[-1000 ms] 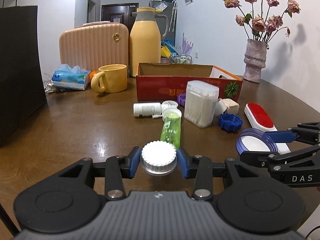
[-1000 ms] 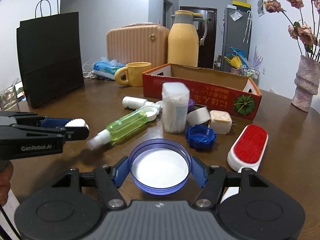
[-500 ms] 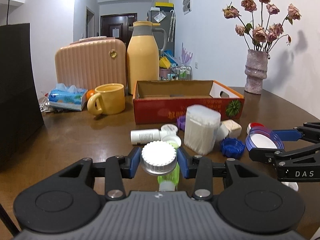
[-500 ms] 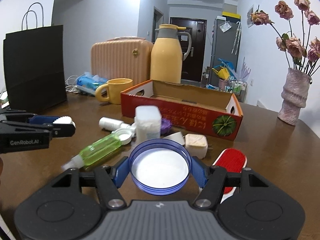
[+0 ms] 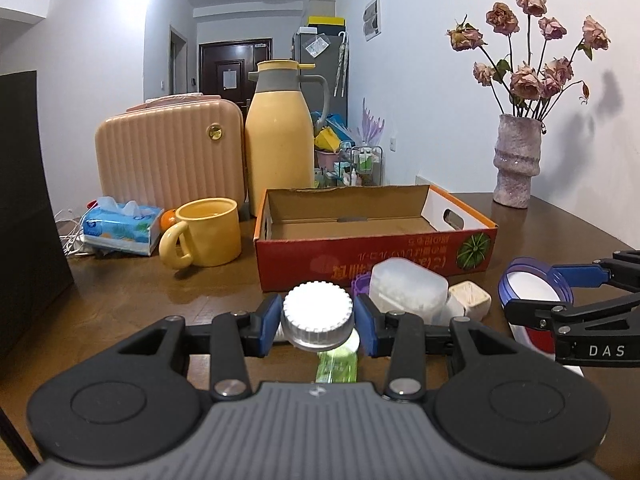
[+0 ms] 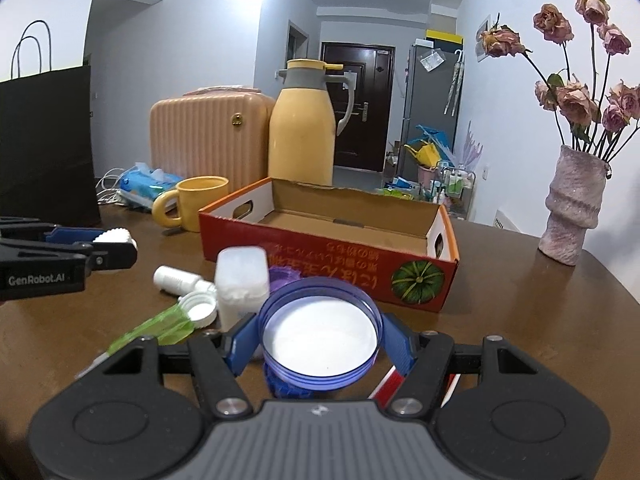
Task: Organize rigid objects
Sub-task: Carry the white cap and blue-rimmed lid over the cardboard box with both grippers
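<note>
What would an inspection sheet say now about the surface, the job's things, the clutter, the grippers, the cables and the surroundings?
Surface: brown wooden table, glossy.
Job's things: red cardboard box open and empty; white ribbed cap and blue-rimmed lid held above the table; cotton swab box, green bottle and white bottle in front of the box.
Clutter: yellow mug, tissue pack, yellow jug, pink case, black bag, vase.
Grippers: left gripper jaws shut on the cap; right gripper jaws shut on the lid.
Cables: white cables beside the tissue pack.
Surroundings: white walls, dark door down the hallway.
</note>
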The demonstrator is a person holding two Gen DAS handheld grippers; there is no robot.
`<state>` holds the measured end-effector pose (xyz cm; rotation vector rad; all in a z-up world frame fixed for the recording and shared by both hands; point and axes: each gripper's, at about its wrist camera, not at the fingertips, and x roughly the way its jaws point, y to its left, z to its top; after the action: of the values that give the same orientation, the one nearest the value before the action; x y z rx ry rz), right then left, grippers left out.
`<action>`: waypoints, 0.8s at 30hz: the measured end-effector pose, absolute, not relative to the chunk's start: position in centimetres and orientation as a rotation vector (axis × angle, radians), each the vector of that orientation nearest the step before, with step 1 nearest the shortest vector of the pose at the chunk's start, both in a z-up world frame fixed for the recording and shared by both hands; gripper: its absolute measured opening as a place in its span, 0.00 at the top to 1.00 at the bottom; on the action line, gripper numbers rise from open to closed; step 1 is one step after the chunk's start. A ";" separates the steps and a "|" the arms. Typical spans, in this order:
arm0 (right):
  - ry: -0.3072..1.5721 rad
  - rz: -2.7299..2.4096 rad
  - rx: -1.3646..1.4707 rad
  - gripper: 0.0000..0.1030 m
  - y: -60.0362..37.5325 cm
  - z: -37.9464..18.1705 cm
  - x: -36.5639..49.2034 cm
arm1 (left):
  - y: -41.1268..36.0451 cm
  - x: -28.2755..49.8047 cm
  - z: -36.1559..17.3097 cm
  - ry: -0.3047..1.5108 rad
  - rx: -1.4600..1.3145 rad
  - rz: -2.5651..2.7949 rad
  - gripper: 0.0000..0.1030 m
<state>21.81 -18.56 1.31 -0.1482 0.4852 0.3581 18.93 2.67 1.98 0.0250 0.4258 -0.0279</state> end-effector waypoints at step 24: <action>0.406 0.308 -0.093 0.37 -18.9 4.0 29.6 | 1.8 26.8 3.7 0.404 -0.003 -0.010 0.60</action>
<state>29.62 -18.93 3.99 -0.0926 0.4060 0.3076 26.75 1.78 3.70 -0.0029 0.4041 -0.0098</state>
